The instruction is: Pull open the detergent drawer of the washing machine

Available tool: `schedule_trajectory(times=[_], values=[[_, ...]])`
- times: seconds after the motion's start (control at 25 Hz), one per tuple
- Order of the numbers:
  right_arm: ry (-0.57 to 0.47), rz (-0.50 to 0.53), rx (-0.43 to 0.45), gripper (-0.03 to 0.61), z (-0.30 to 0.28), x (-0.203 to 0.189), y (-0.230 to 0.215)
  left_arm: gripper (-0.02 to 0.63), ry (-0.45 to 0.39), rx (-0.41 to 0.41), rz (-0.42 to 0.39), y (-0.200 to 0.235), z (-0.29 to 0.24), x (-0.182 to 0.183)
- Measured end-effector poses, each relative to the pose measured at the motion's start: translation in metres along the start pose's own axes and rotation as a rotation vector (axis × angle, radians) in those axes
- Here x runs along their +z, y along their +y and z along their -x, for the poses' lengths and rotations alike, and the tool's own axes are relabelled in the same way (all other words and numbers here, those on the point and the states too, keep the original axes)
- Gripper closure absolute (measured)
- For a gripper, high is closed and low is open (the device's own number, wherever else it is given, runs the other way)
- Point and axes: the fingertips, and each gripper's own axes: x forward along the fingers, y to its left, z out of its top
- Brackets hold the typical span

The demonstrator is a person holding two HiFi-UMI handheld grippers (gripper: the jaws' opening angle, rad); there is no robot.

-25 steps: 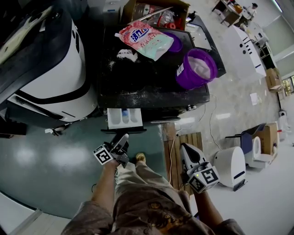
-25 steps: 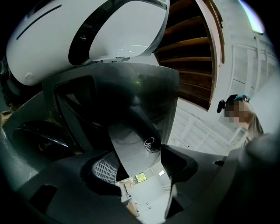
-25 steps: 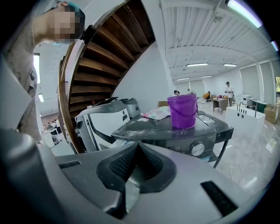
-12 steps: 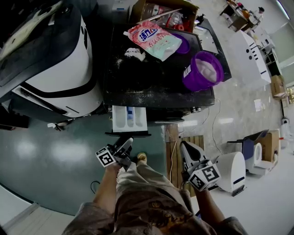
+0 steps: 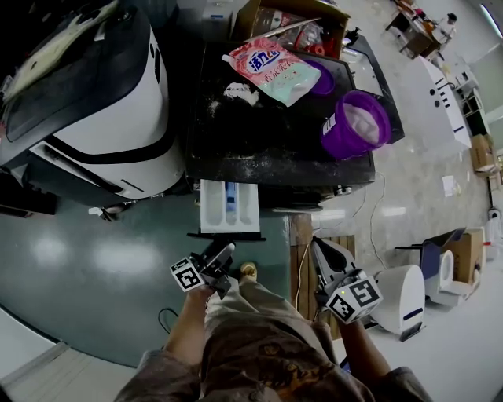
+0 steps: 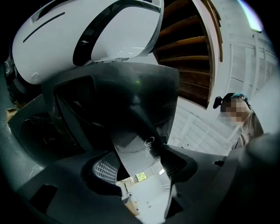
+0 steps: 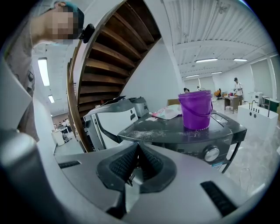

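The black washing machine (image 5: 275,145) has its detergent drawer (image 5: 212,206) pulled well out, showing a white tray with a blue part. My left gripper (image 5: 226,251) is at the drawer's dark front panel (image 5: 226,235). In the left gripper view the grey panel (image 6: 135,153) lies between the wide-set pads, and my left gripper (image 6: 140,168) is shut on it. My right gripper (image 5: 318,247) hangs to the right, apart from the machine. Its pads meet with nothing between them (image 7: 137,153). The washing machine (image 7: 183,131) stands ahead of it.
On the machine's top sit a purple bucket (image 5: 355,122), a pink detergent bag (image 5: 275,69) and spilled powder. A cardboard box (image 5: 291,23) stands behind. A large white and black machine (image 5: 86,118) is at the left. A wooden pallet (image 5: 314,235) and a white unit (image 5: 401,290) are at the right.
The drawer has slid further out of the machine, and my left gripper has drawn back towards the person with it. The right gripper has stayed about where it was.
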Motion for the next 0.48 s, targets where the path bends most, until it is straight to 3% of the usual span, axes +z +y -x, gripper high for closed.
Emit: schedule_trajectory(times=[0.48], values=[[-0.009,0.001,0.038,0.574,-0.009,0.0015,0.0049,0.302,0.015,0.033,0.02,0.0063,0.004,-0.0039]])
